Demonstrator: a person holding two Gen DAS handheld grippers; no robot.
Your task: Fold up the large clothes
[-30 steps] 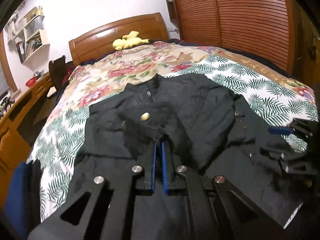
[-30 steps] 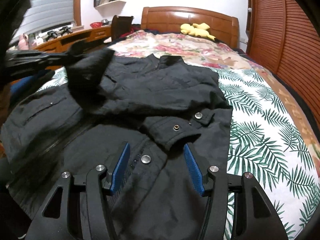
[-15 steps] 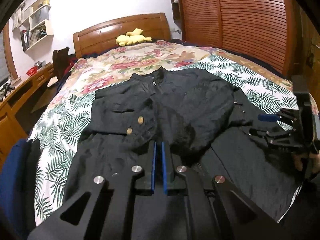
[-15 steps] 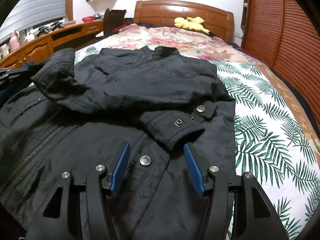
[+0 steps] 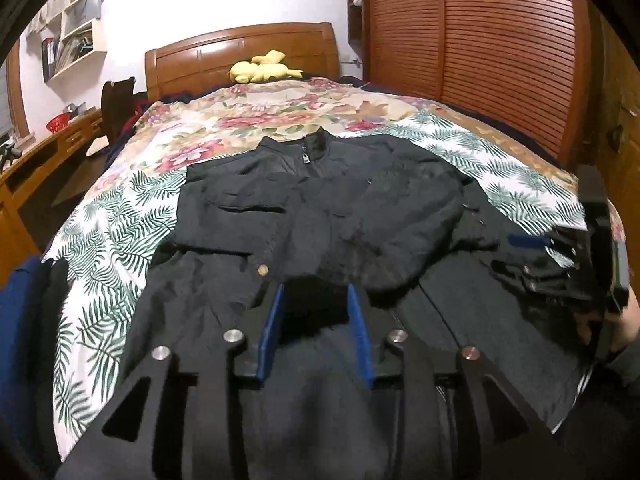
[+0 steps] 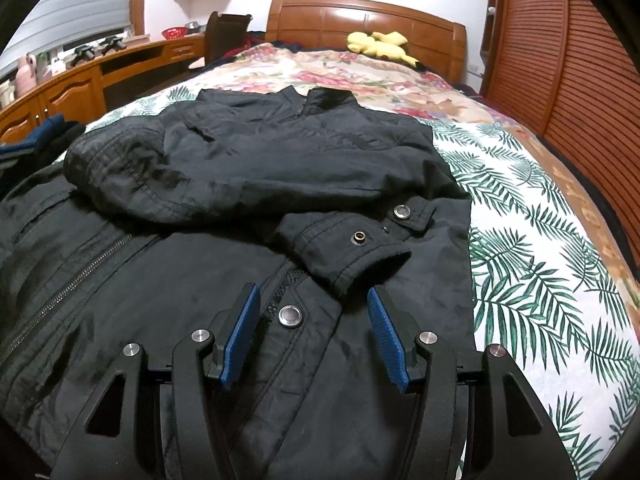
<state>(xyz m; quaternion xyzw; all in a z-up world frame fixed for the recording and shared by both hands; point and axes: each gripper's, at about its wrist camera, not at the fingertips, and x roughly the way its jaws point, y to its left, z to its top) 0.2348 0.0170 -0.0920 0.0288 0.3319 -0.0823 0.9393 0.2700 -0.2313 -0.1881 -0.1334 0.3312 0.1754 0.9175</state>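
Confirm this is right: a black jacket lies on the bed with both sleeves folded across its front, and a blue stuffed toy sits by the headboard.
Not quite: the stuffed toy by the headboard is yellow, as the right wrist view shows. The black jacket does lie with both sleeves folded across its front.

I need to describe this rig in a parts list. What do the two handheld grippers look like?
Both match: the left gripper and right gripper have matte black angular frames with cut-out openings, round silver bolt heads, and two fingers faced with ribbed blue pads. No cables show. The left wrist view shows a dark sleeve.
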